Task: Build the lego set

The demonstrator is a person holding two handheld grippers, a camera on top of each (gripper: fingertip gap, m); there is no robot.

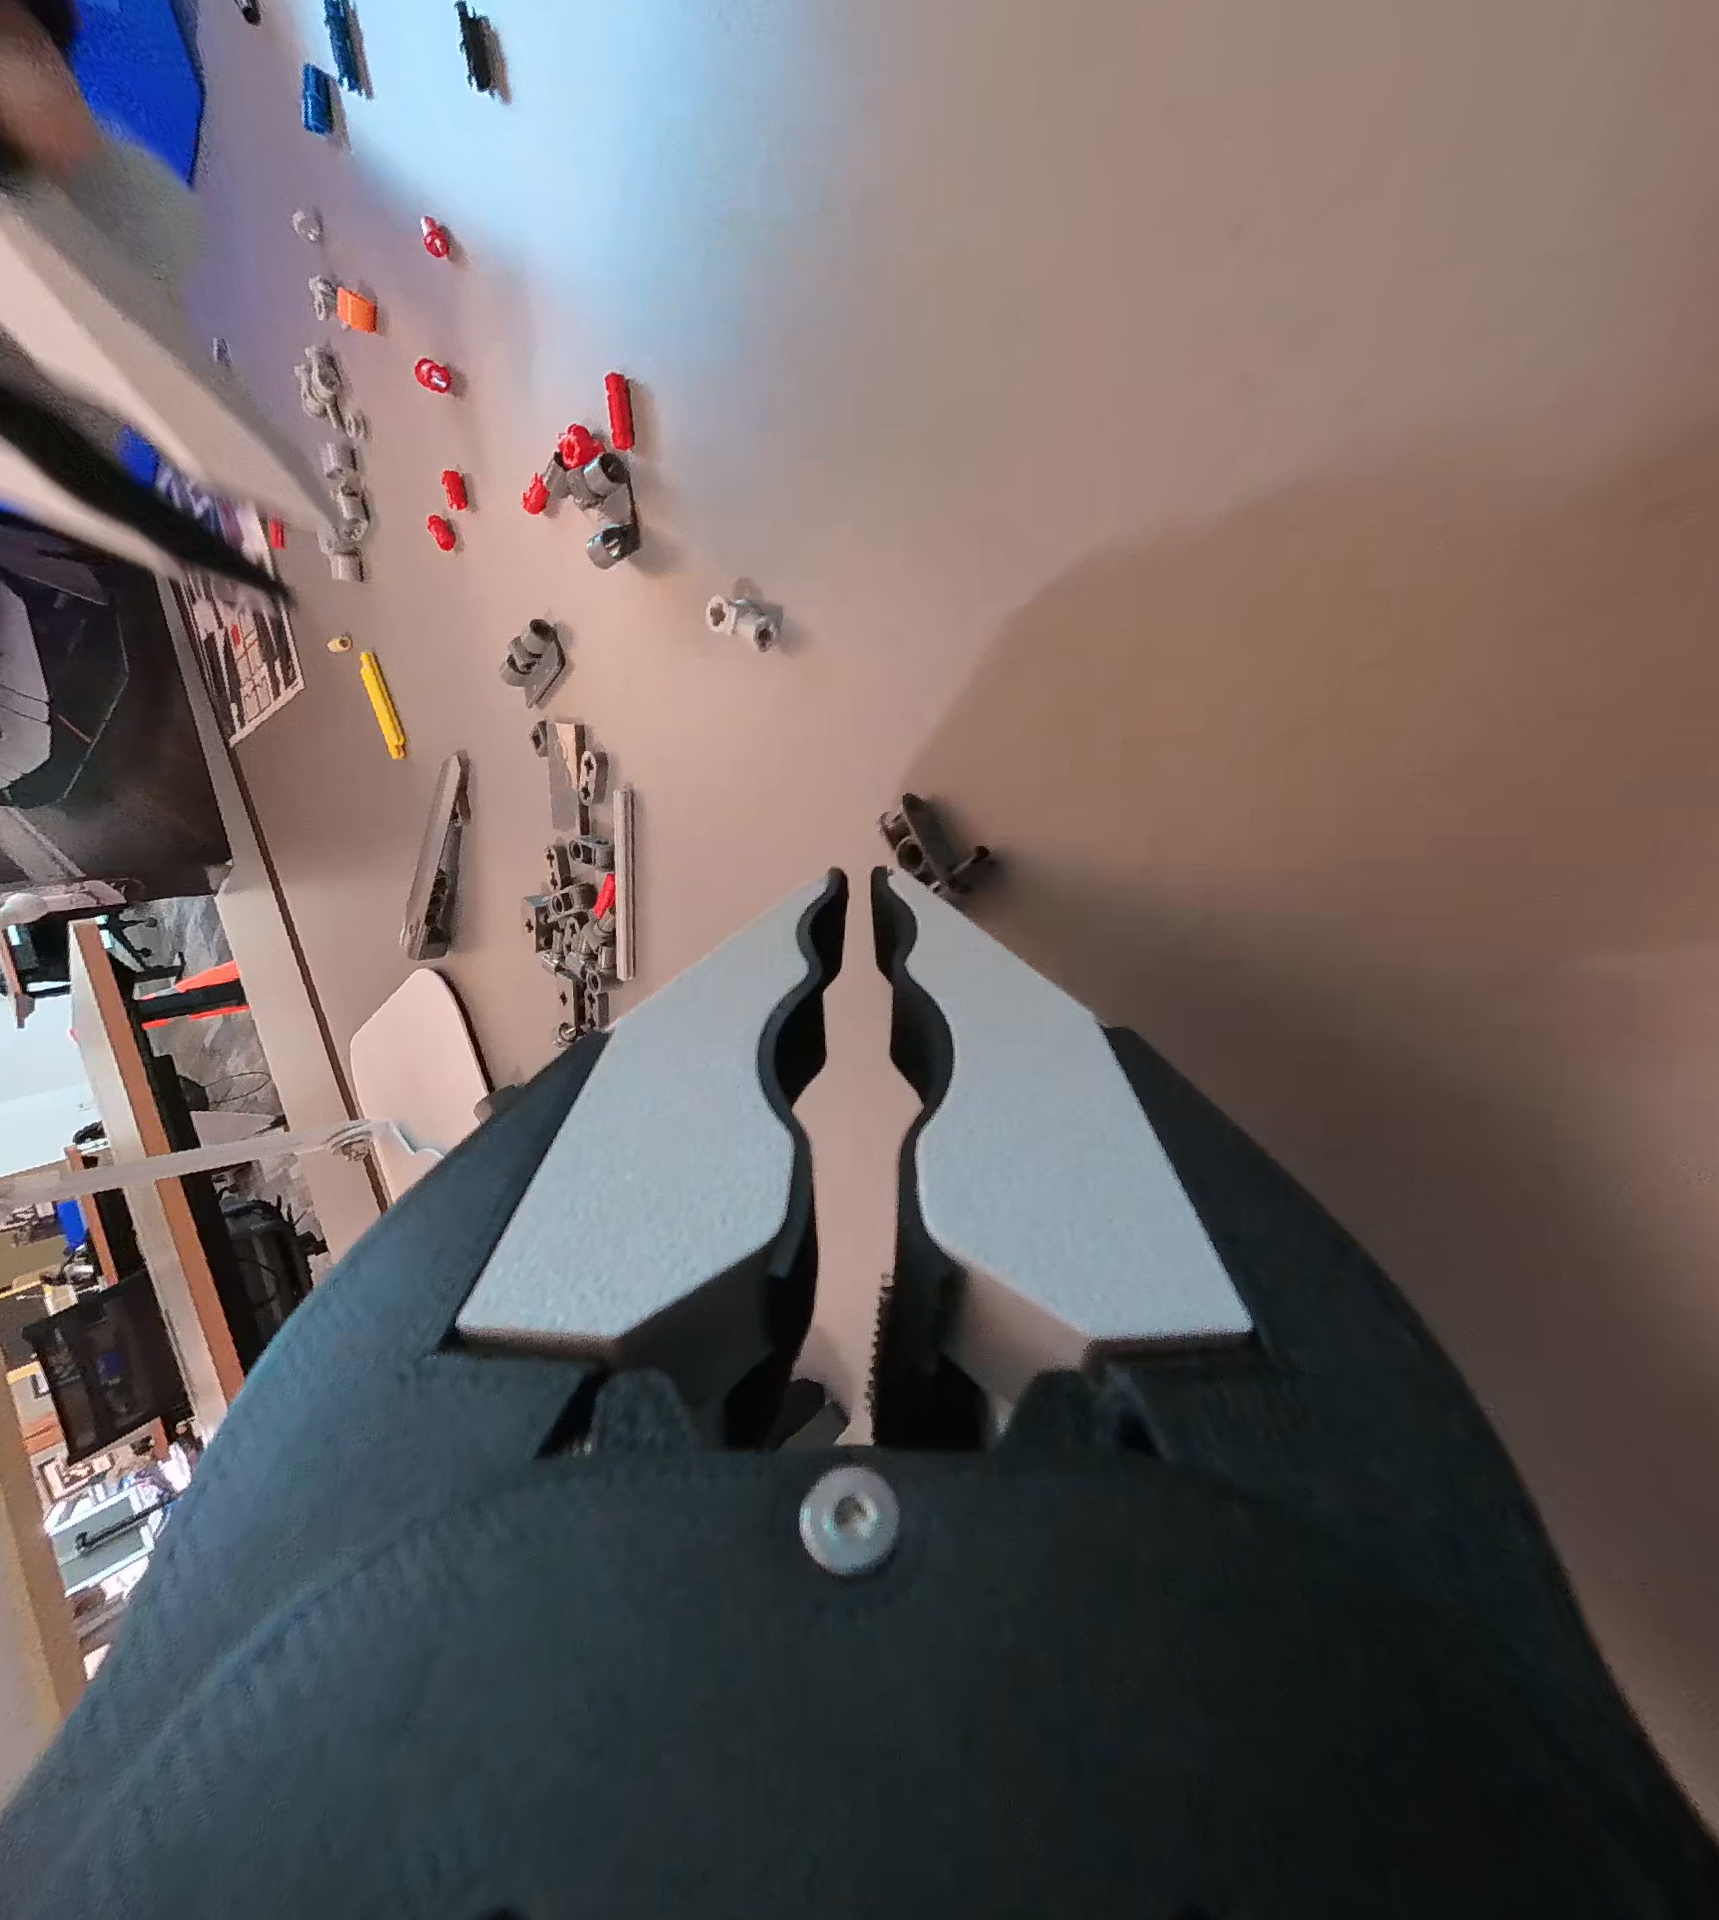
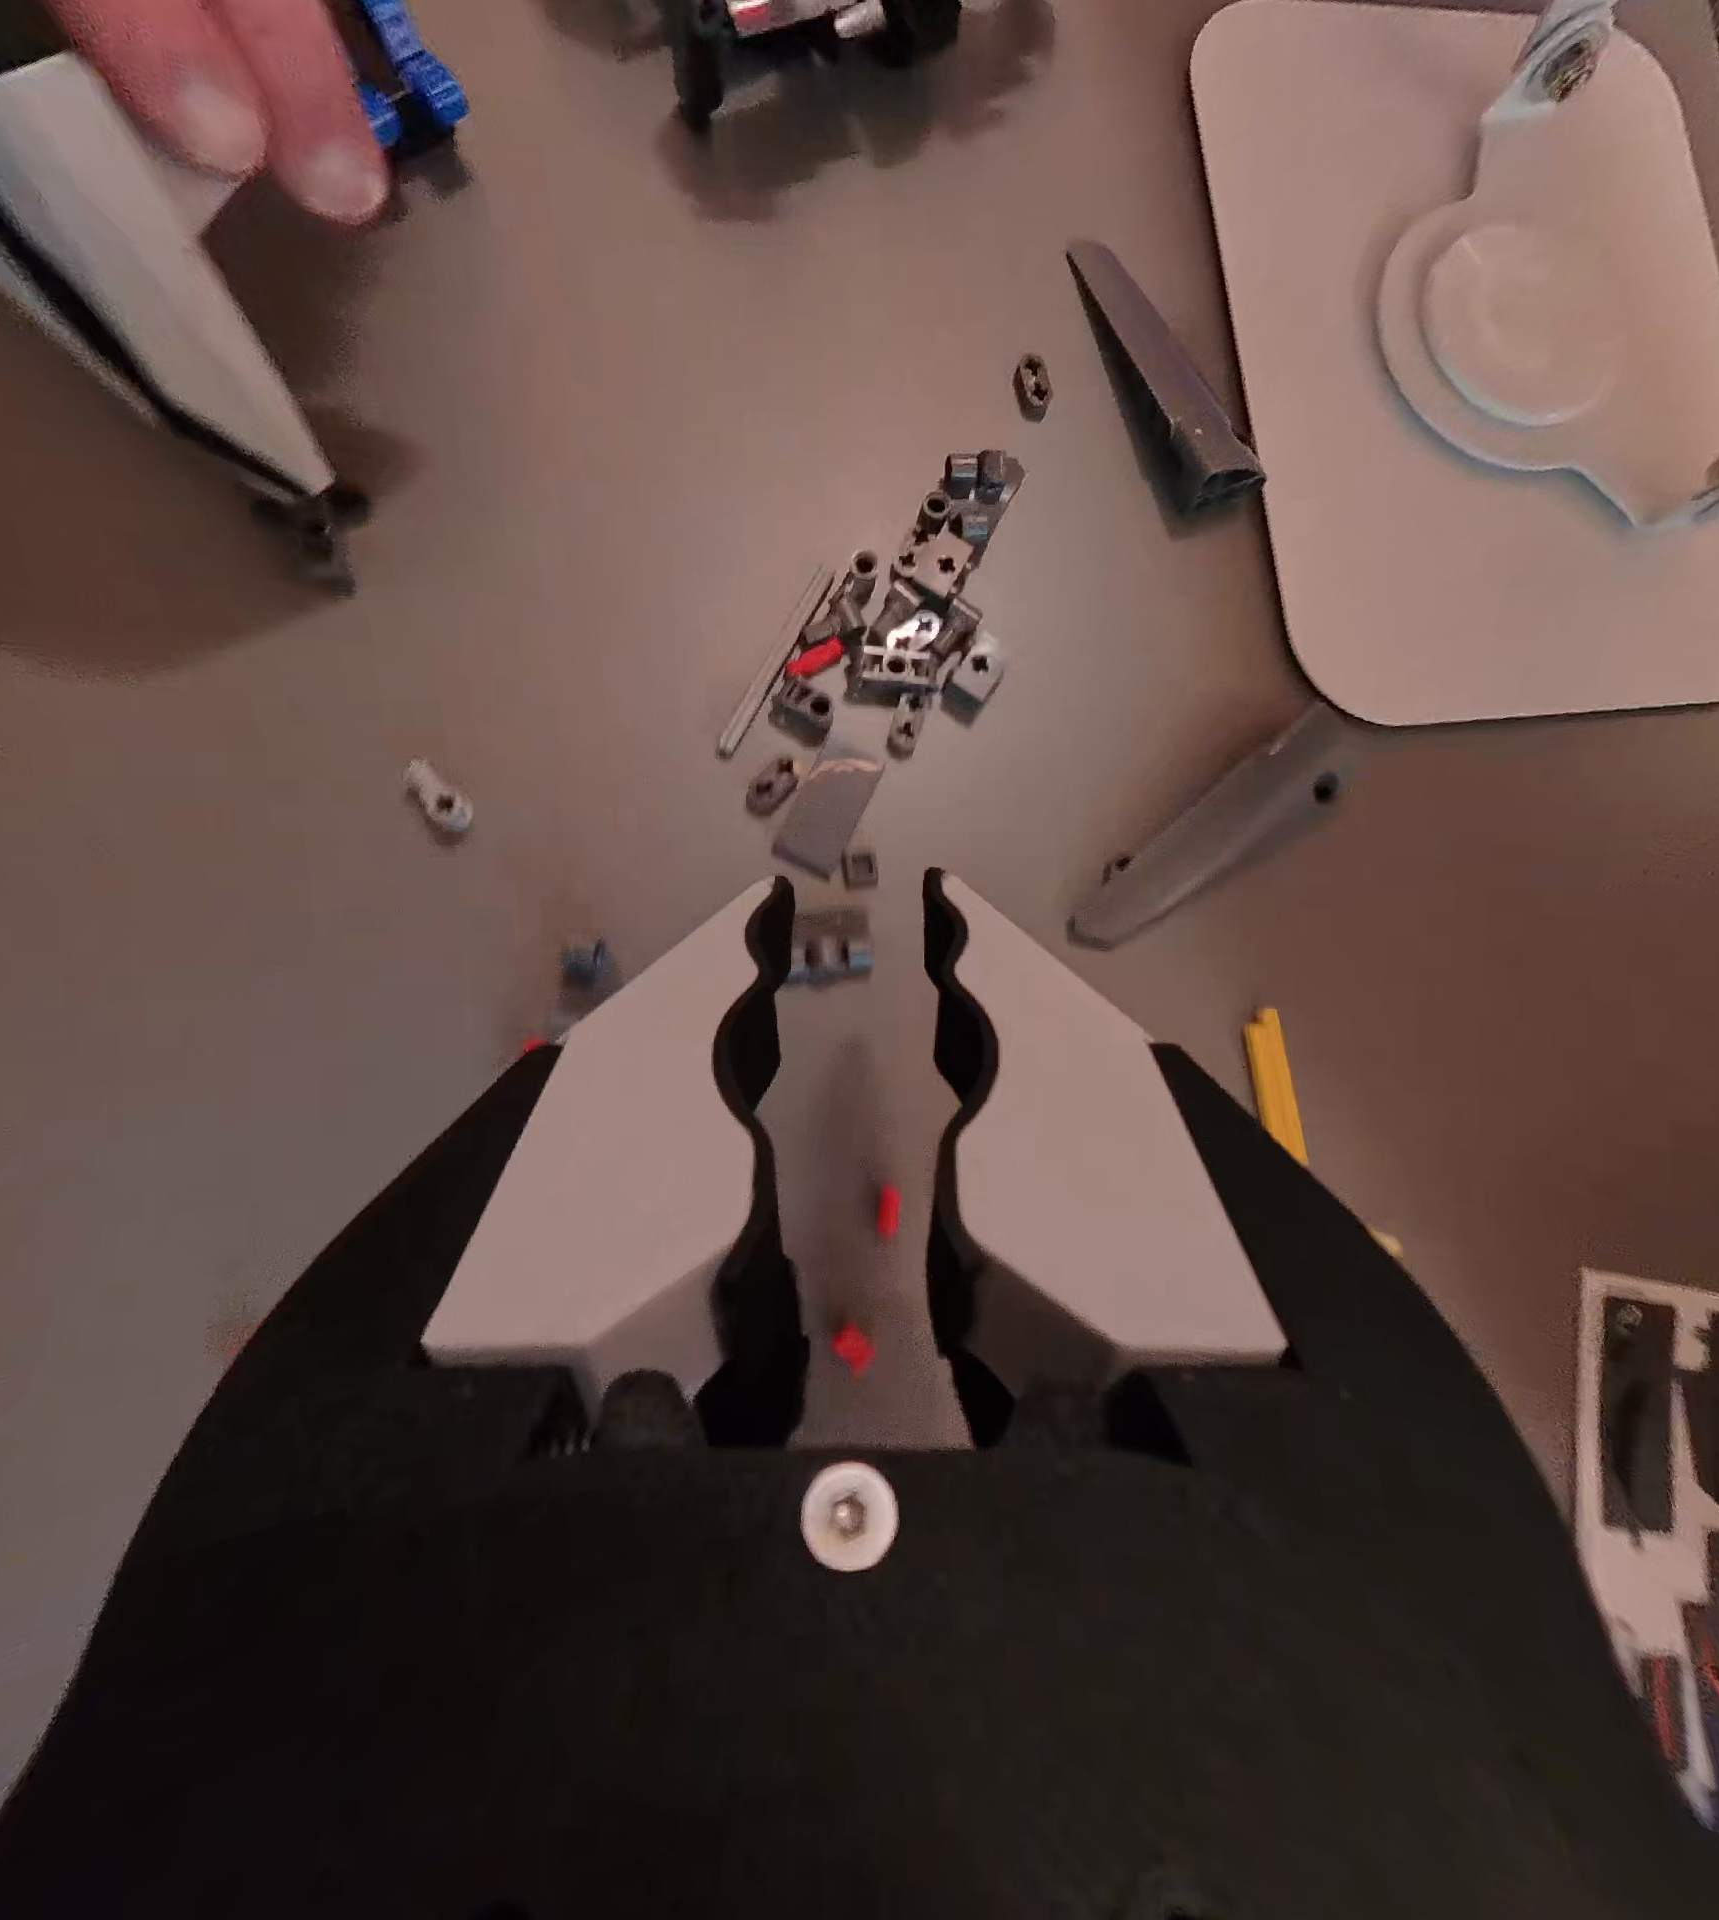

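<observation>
My left gripper (image 1: 858,883) jaws clenched empty beside a dark connector (image 1: 933,847); right gripper (image 2: 857,891) released over a grey brick (image 2: 831,943) on the desk (image 2: 211,831).

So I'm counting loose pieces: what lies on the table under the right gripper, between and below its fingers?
Between the right gripper's tips lies a small grey brick, untouched on its right side. Further back, two red pieces show through the gap. Anything under the fingers themselves is hidden.
</observation>
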